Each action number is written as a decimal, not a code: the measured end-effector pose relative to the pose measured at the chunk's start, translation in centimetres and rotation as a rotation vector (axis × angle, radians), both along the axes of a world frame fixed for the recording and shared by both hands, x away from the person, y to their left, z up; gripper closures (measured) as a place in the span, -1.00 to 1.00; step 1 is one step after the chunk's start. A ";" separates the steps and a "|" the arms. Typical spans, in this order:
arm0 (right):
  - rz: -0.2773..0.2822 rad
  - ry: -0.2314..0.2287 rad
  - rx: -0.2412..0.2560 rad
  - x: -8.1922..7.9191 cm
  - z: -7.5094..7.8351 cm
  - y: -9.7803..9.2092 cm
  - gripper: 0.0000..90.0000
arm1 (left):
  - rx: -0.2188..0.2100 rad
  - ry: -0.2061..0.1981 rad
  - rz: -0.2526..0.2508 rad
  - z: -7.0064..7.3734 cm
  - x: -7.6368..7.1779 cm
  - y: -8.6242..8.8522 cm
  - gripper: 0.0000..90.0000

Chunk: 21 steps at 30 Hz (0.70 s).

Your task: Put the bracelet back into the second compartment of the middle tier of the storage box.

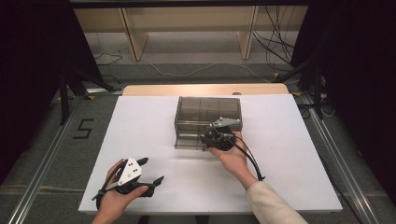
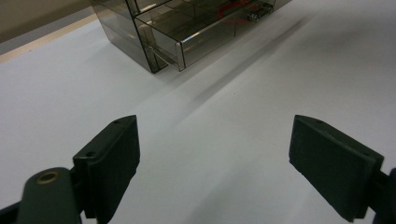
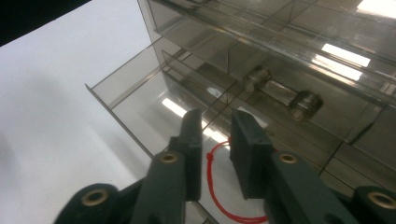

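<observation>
Smoke-tinted clear plastic drawer box [image 1: 208, 112], upright, sits toward the far middle of the white table [image 1: 140, 135]. Lower drawer [image 1: 189, 141] is pulled partway out of the box front, toward the near edge of the table. Red cord loop [image 3: 219, 186] with a small knot lies flat inside the open drawer. Drawer handle [image 3: 282, 93], a clear bar between two round posts, is fixed to the box front above the loop.

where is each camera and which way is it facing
High view: above the near table edge, looking forward and down at the drawer box; both hands show.
Left gripper view: on the left hand-held gripper, facing across the white table; open jaws show.
Right gripper view: on the right hand-held gripper, facing the pulled-out drawer.
All share the box.
</observation>
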State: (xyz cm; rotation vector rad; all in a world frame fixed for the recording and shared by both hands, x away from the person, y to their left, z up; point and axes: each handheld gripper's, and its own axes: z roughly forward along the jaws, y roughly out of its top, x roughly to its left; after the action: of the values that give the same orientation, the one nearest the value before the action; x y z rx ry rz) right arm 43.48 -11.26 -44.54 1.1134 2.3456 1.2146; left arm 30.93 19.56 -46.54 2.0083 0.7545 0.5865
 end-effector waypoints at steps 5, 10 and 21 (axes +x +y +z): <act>-0.002 0.004 0.008 -0.2 0.3 -0.2 0.50 | -0.003 0.001 0.001 0.0 0.0 0.0 -0.64; 0.012 -0.009 0.014 -1.0 0.8 -1.1 0.30 | -0.003 0.001 0.002 0.0 -0.1 0.0 -0.64; 0.026 -0.011 0.027 -4.8 1.5 -6.7 -0.34 | -0.005 0.010 -0.007 -0.1 -0.3 -0.1 -0.64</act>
State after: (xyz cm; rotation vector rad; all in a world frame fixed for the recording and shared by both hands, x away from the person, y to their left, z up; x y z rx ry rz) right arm 38.68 -18.00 -43.02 1.0849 2.3495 1.2615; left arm 30.65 19.46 -46.69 2.0097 0.7536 0.5696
